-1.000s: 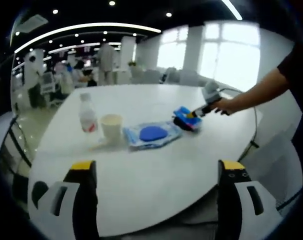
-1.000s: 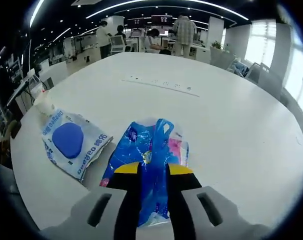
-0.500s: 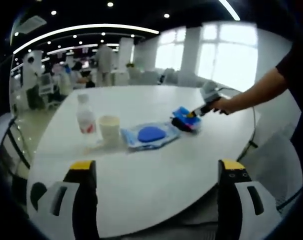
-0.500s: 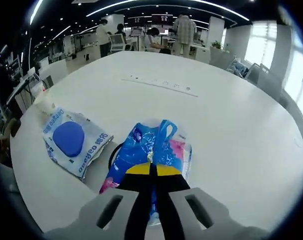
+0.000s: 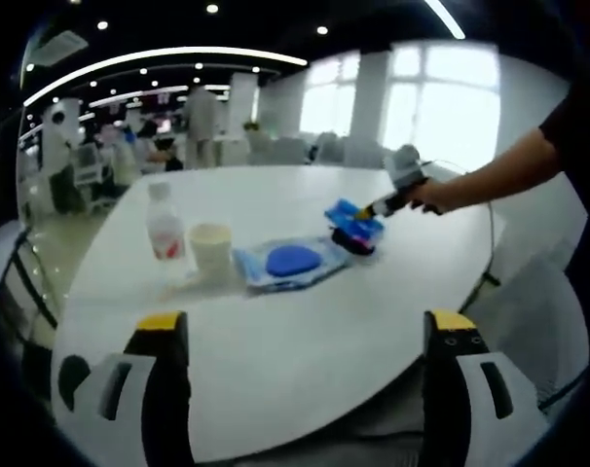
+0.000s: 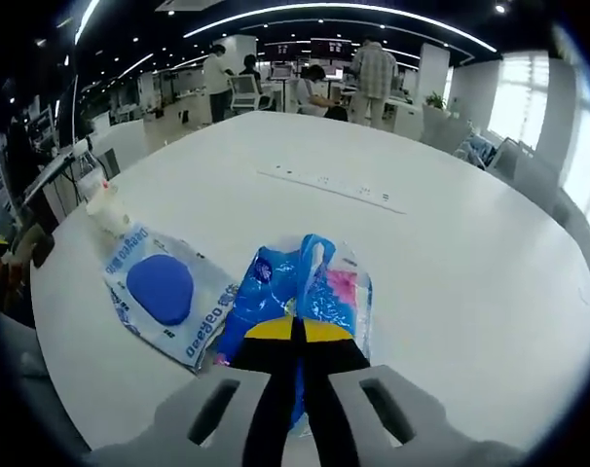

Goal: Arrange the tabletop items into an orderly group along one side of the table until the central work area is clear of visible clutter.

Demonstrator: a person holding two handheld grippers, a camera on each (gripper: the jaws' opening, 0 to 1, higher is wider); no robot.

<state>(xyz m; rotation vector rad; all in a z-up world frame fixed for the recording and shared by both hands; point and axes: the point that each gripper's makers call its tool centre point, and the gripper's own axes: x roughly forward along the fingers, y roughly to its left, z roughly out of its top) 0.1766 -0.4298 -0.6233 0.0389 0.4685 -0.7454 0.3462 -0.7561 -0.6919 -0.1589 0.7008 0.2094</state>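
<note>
Four items stand grouped toward one side of the white table (image 5: 276, 331), listed here from left to right in the left gripper view: a clear water bottle (image 5: 165, 224) with a red label, upright; a pale paper cup (image 5: 211, 251) just beside it; a flat white pouch with a blue oval (image 5: 292, 263), lying near the cup; and a blue printed bag (image 5: 351, 226) at the pouch's far end. The left tool (image 5: 300, 336) hangs over the near table edge, well apart from all items, with its jaws spread wide and gripping nothing, presumably waiting in reserve. In the right gripper view, the right tool (image 6: 297, 336) has its jaws pressed together on the near edge of the blue printed bag, pinching the thin film so the bag can be dragged or lifted without slipping. The bag sits beside the pouch, possibly overlapping its edge. The row reads as nearly complete; the bag appears to be the last item needing alignment. A power strip (image 6: 334, 185) lies farther across the table.
</note>
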